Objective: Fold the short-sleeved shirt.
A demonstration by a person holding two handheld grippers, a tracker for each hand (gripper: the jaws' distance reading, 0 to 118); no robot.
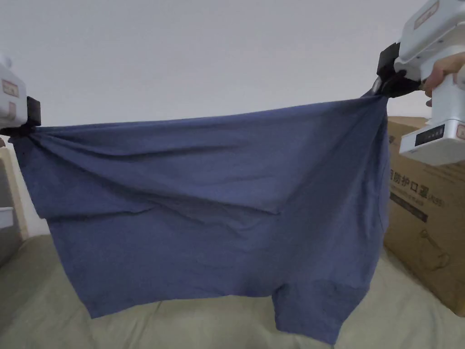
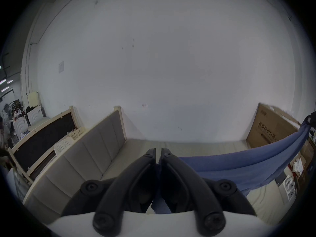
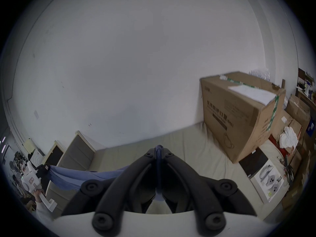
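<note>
**Shirt held aloft, stretched between both grippers**

While the dark blue cotton short-sleeved shirt (image 1: 204, 204) hangs above the pale green cushioned surface (image 1: 408, 318), its long axis runs sideways between the two tools. The left gripper (image 1: 20, 129) pinches one top corner and the right gripper (image 1: 381, 86) pinches the other, slightly higher, both jaw pairs clenched on cloth. Beside the right gripper stands a brown cardboard box (image 1: 431, 213). Lowering the shirt flat is probably next.

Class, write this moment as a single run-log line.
shirt: lifted, stretched between grippers, hem near bed | left gripper: shut on shirt | right gripper: shut on shirt | fold: not yet made
</note>
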